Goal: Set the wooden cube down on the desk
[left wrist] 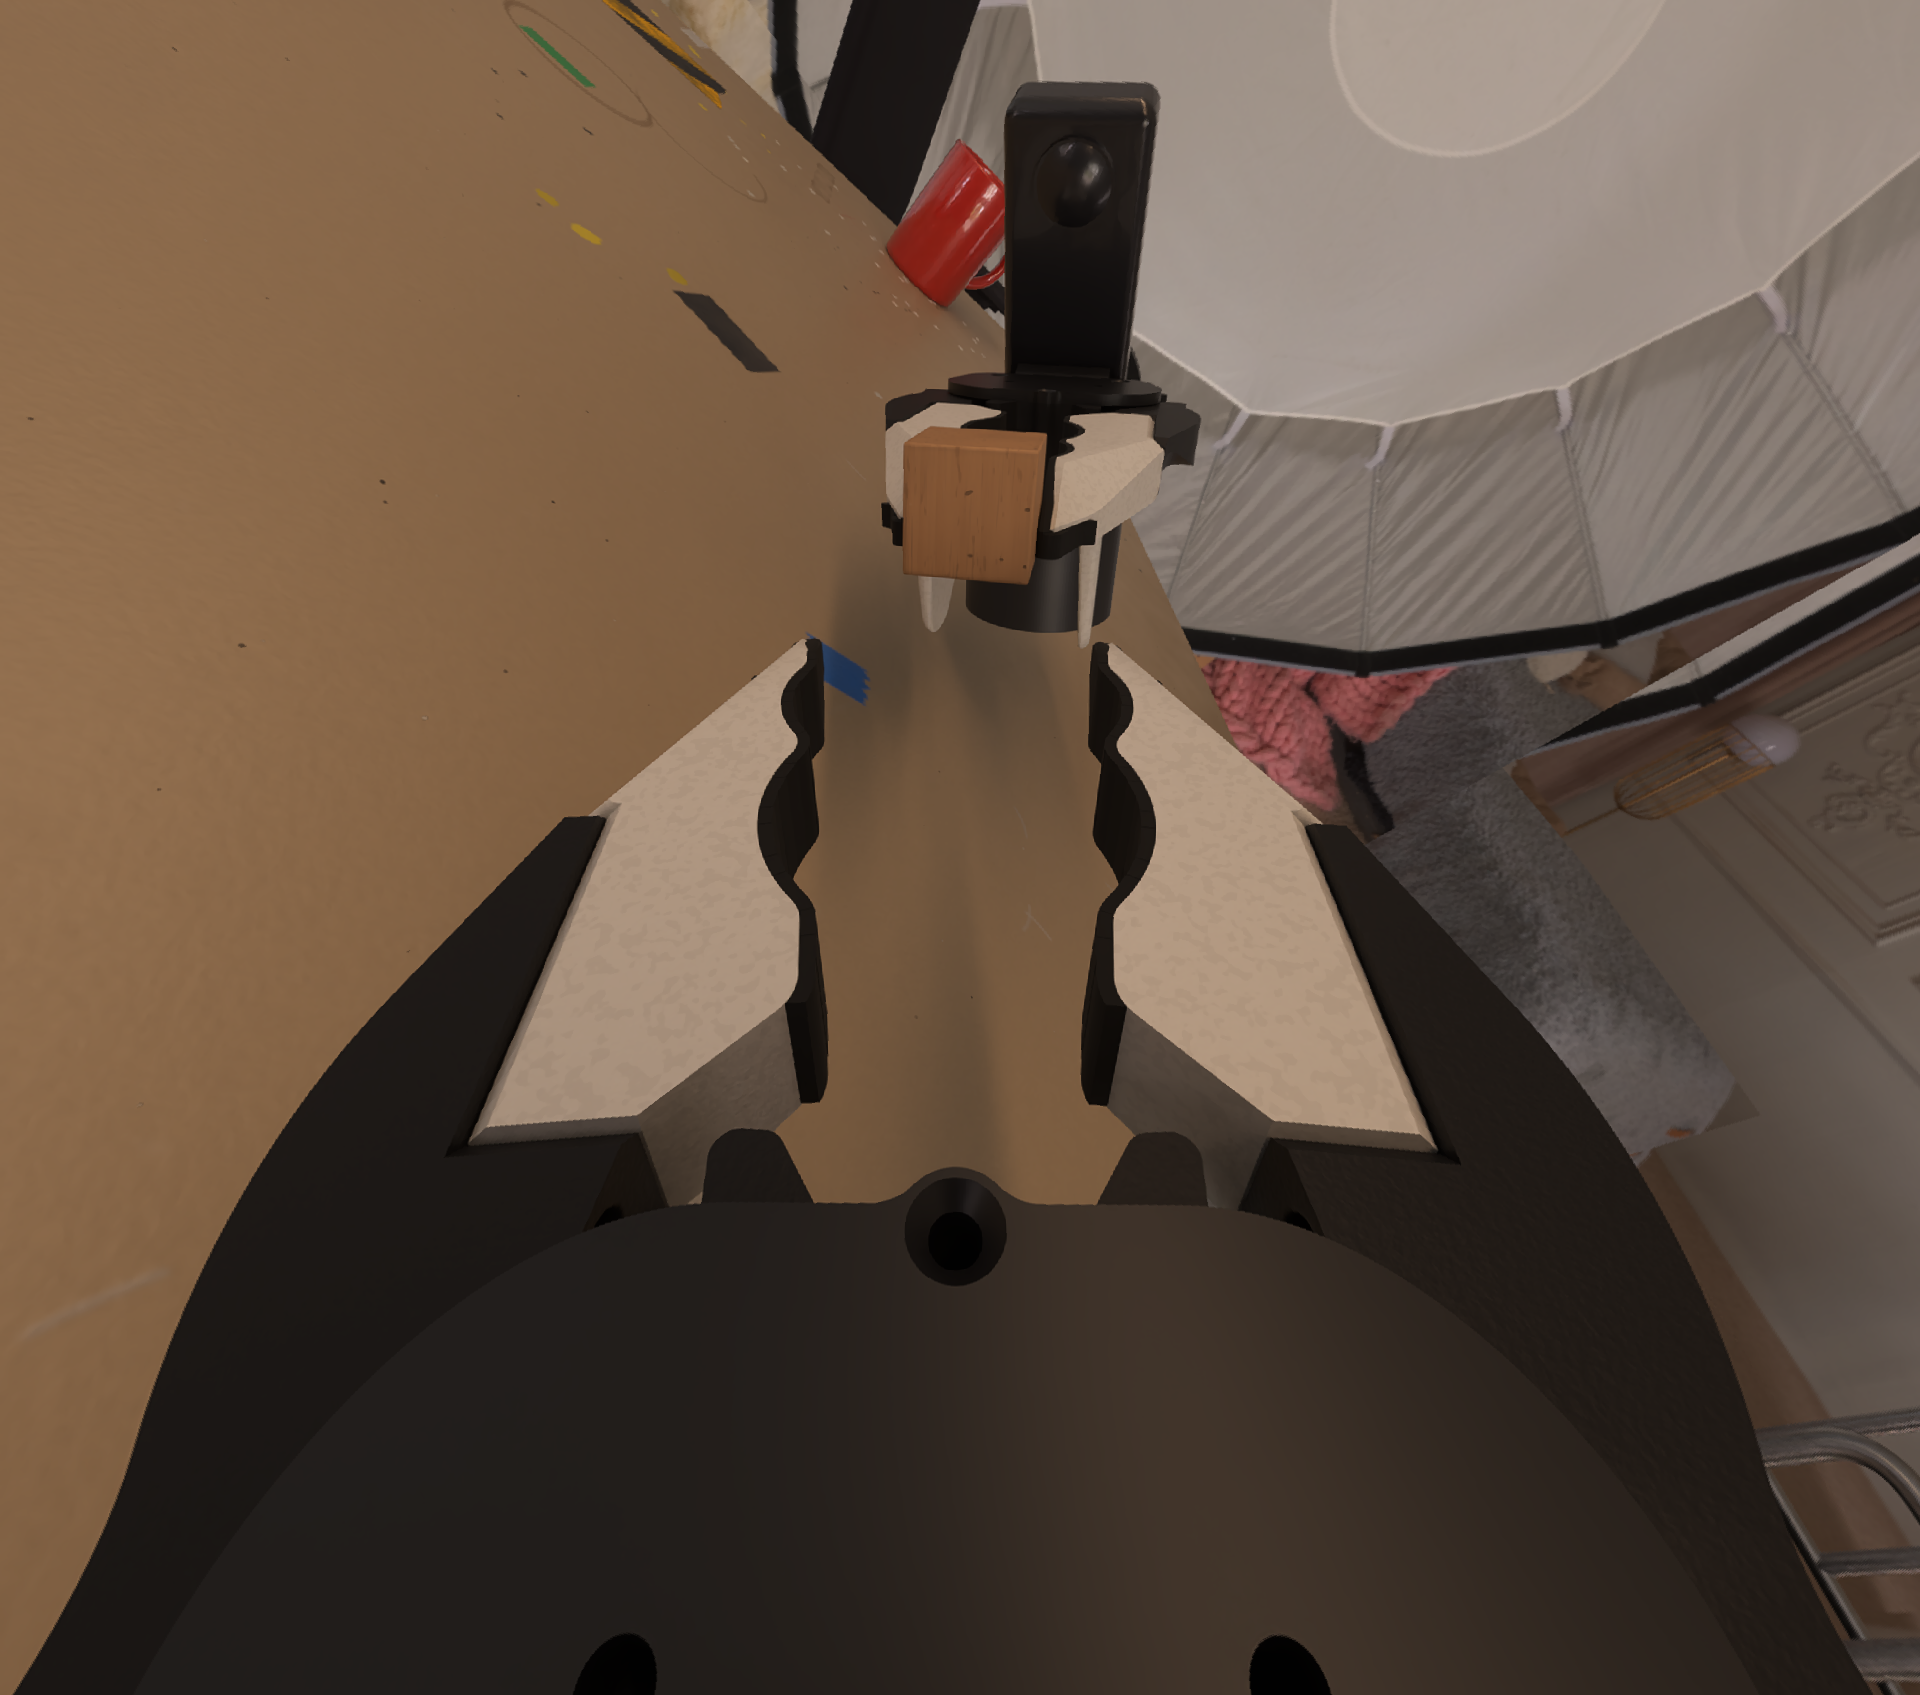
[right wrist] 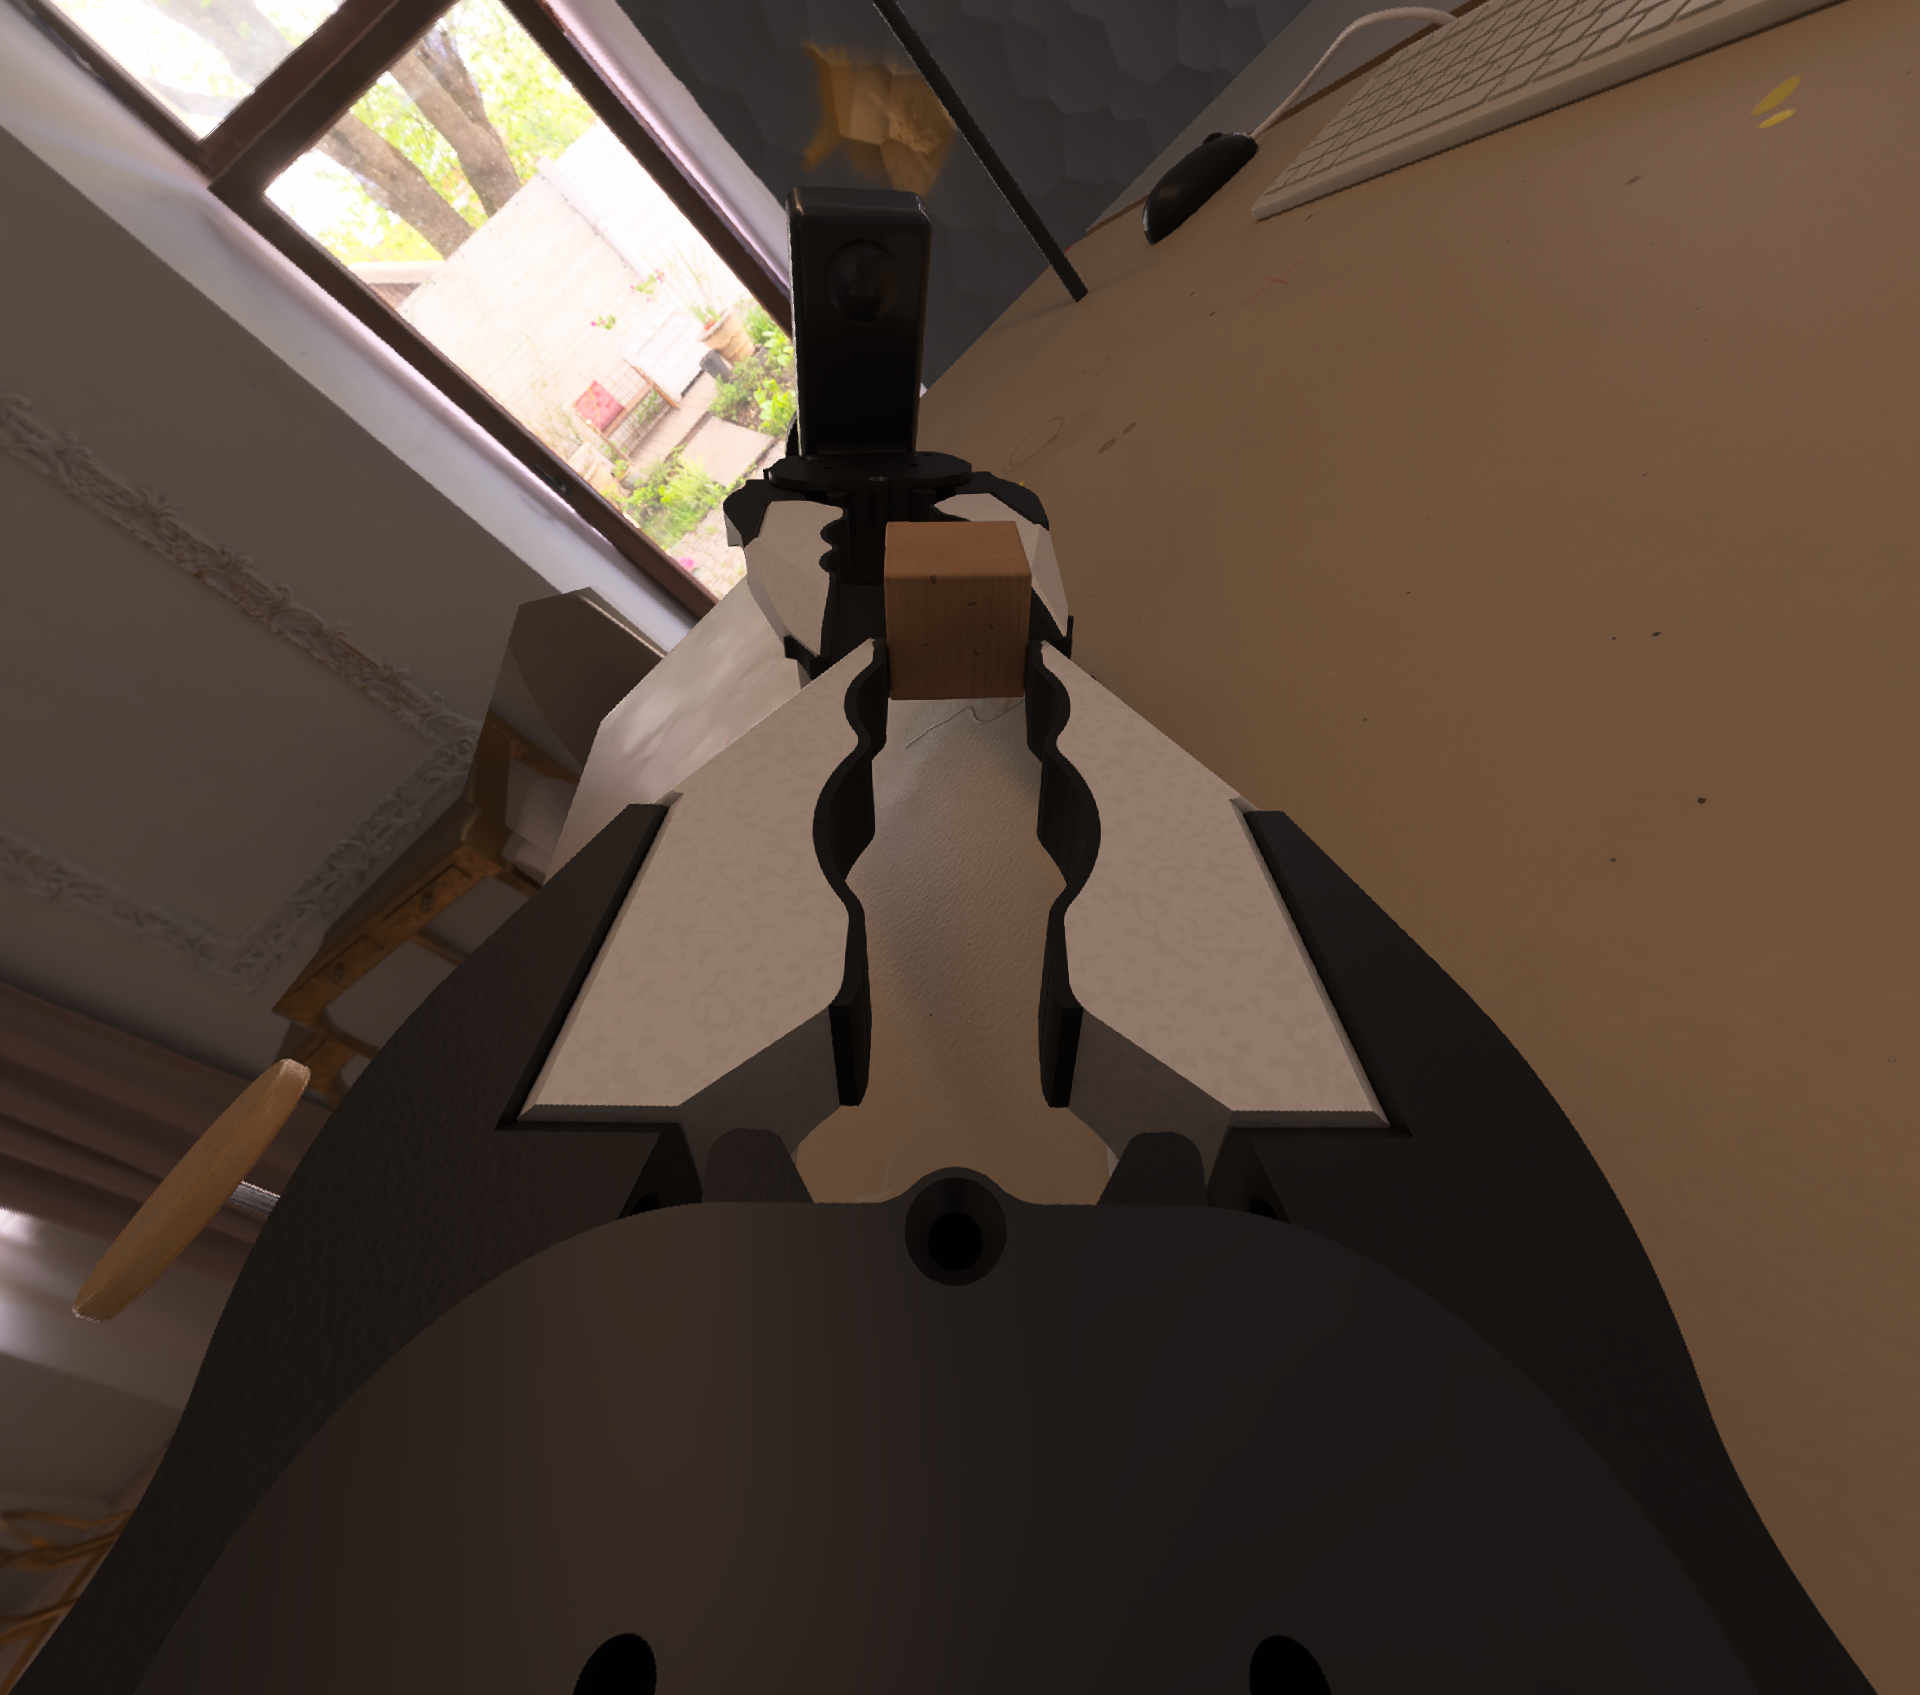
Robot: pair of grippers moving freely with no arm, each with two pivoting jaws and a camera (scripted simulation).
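Observation:
The wooden cube point(right wrist: 956, 611) sits between my right gripper's point(right wrist: 956, 671) fingertips, which are shut on its two sides. It hangs in the air, apart from the tan desk point(right wrist: 1455, 606). In the left wrist view the cube point(left wrist: 971, 502) shows straight ahead, with a white finger point(left wrist: 1107, 482) of the right gripper behind it. My left gripper point(left wrist: 956, 658) is open and empty, facing the cube a short way off, over the desk point(left wrist: 312, 502). Its black mount point(right wrist: 857, 336) shows behind the cube in the right wrist view.
A red mug point(left wrist: 951, 222) stands near the desk edge beyond the right gripper. Black tape point(left wrist: 727, 331) and blue tape point(left wrist: 844, 674) mark the desk. A white keyboard point(right wrist: 1558, 4) and black mouse point(right wrist: 1184, 185) lie farther off. A large white softbox point(left wrist: 1455, 35) stands beside the desk.

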